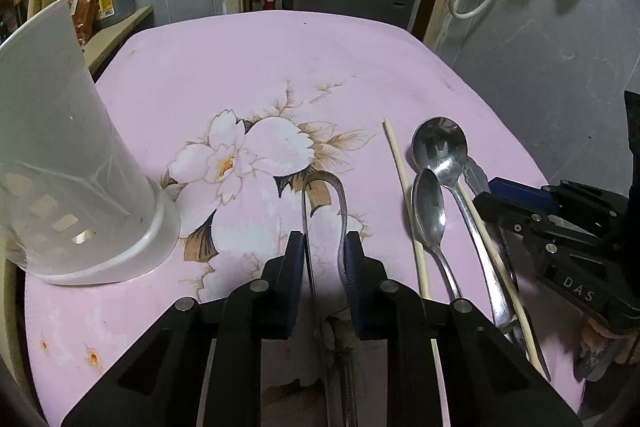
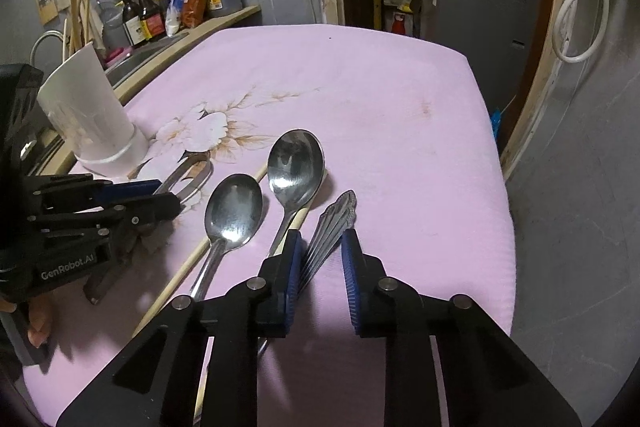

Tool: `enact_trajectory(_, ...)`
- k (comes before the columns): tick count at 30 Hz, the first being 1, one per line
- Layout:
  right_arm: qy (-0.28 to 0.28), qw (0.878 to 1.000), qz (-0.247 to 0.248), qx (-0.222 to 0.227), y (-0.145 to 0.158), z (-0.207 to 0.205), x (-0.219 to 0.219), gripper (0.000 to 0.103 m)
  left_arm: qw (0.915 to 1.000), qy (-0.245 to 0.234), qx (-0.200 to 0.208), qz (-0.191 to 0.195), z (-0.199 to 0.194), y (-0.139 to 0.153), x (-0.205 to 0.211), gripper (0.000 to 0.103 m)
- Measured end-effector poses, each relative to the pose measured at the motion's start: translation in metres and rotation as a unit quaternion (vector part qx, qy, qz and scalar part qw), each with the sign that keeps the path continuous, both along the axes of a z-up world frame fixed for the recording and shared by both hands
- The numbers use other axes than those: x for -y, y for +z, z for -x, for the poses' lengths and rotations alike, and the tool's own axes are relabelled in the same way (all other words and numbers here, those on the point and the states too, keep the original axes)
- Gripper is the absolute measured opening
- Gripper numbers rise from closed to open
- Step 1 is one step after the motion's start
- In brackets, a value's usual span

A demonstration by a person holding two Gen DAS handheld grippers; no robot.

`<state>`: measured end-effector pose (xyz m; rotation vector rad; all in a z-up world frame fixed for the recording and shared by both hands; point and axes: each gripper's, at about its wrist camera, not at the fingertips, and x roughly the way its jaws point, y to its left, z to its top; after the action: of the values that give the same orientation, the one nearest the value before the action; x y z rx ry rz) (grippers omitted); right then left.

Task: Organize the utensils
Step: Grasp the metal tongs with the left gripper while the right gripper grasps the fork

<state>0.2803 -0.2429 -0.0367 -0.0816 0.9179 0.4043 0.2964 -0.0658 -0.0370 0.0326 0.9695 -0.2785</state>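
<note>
I see a pink flowered table [image 1: 248, 59] carrying a white slotted holder [image 1: 68, 167] at its left; I cannot tell what is inside it. Right of centre lie a large spoon [image 2: 294, 163], a small spoon [image 2: 234, 207] and two chopsticks [image 1: 404, 187]. My left gripper [image 1: 324, 247] is narrowed onto metal tongs [image 1: 332, 195]. My right gripper [image 2: 320, 247] is nearly closed around an ornate metal handle [image 2: 336, 219]; contact unclear.
</note>
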Motion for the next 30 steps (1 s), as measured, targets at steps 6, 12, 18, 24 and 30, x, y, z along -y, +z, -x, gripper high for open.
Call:
enact_trajectory(6, -0.002, 1.000, 0.011, -0.012, 0.003, -0.001, -0.004, 0.017, 0.9999, 0.001, 0.001, 0.011, -0.002, 0.000, -0.002, 0.017)
enact_trajectory(12, -0.004, 0.999, 0.030, -0.028, 0.004, -0.002, -0.007, 0.018, 0.9996, -0.001, 0.000, 0.030, 0.001, 0.000, -0.008, 0.017)
enact_trajectory(18, -0.002, 0.998, 0.049, -0.032, 0.005, 0.004, -0.011, 0.020, 0.9989, -0.005, -0.004, 0.047, 0.002, 0.003, -0.012, 0.017)
enact_trajectory(24, -0.010, 0.999, 0.030, -0.044, -0.001, -0.009, -0.013, 0.025, 0.9983, -0.006, -0.007, 0.057, 0.005, 0.004, -0.015, 0.017)
enact_trajectory(30, -0.013, 0.999, 0.030, -0.034, 0.000, -0.005, -0.015, 0.022, 0.9980, -0.005, -0.009, 0.062, 0.006, 0.005, -0.020, 0.017)
